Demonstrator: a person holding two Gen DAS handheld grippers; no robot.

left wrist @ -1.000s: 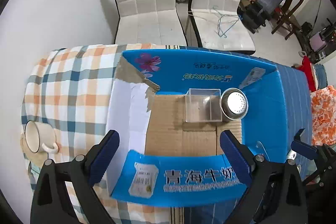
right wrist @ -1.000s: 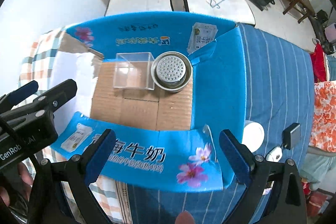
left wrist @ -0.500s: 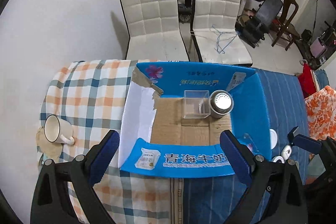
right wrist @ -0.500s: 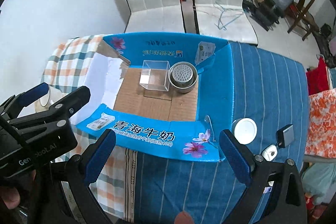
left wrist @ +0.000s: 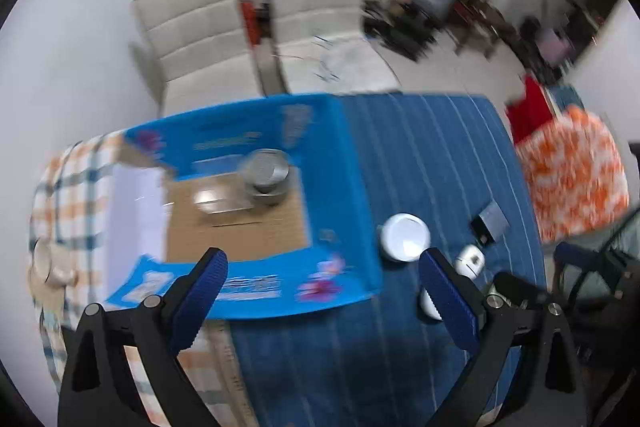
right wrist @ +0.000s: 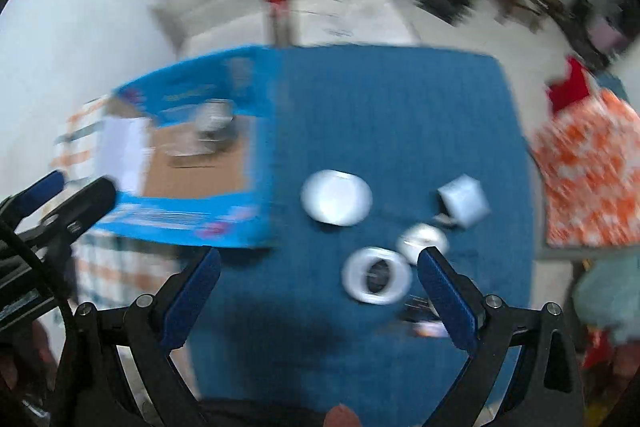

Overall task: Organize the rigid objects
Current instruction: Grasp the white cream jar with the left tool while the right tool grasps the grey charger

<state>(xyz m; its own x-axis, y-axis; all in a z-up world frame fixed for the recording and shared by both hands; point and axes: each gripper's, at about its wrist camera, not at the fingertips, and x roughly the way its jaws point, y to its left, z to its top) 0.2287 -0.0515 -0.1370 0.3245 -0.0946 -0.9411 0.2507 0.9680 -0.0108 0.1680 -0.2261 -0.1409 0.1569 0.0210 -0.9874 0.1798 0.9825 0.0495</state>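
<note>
A blue cardboard box (left wrist: 332,163) (right wrist: 260,131) lies open on the table with a steel cup (left wrist: 266,173) and a clear plastic box (left wrist: 212,199) inside. On the blue striped cloth to its right lie a white round lid (left wrist: 404,237) (right wrist: 336,197), a white tape ring (right wrist: 376,275), a small white round item (right wrist: 422,241) and a small square device (left wrist: 490,223) (right wrist: 464,201). My left gripper (left wrist: 324,291) is open and empty above the box's near right corner. My right gripper (right wrist: 318,287) is open and empty, with the tape ring between its fingers in the view. Both views are blurred.
A white mug (left wrist: 50,263) stands on the checked cloth at the left. Two white chairs (left wrist: 248,39) stand behind the table. Orange patterned fabric (left wrist: 572,175) lies at the right edge. The left gripper's fingers (right wrist: 52,195) show at the left of the right wrist view.
Both grippers have swung to the right, away from the box and toward the loose items on the blue cloth. Both stayed open and empty. The box's contents have not moved.
</note>
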